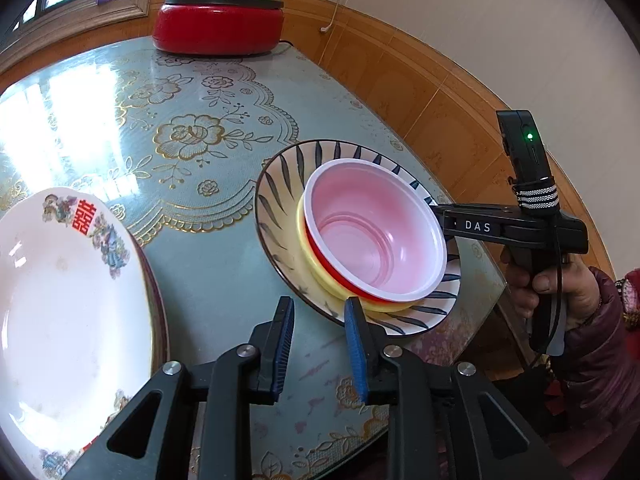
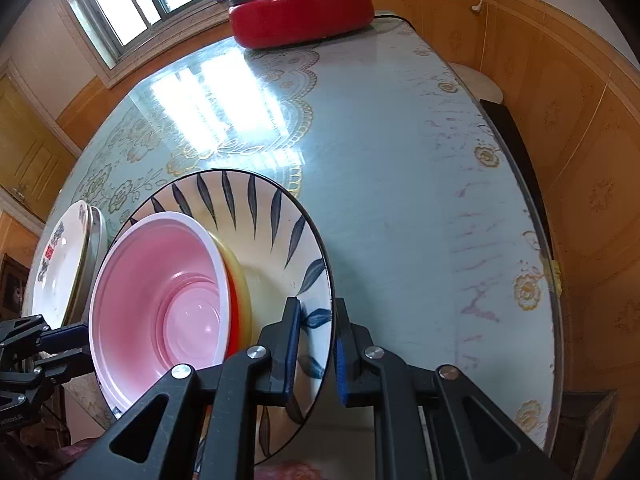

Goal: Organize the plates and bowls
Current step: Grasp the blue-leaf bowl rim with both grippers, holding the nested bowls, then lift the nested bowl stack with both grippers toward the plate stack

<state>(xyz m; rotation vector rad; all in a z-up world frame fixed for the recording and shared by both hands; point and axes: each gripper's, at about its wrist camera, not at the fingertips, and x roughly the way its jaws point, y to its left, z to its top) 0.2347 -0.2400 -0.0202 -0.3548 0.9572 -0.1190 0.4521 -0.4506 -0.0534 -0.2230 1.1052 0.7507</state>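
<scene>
The right gripper (image 2: 316,344) has its fingers set astride the leaf-patterned plate (image 2: 256,208) rim, seemingly not yet pinching. The left gripper (image 1: 320,344) is parted and empty, the pink bowl (image 1: 376,236) just beyond its right finger.

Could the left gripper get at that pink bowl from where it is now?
Probably yes: the left gripper is open, and the pink bowl sits just ahead on the striped plate, with nothing between.
</scene>
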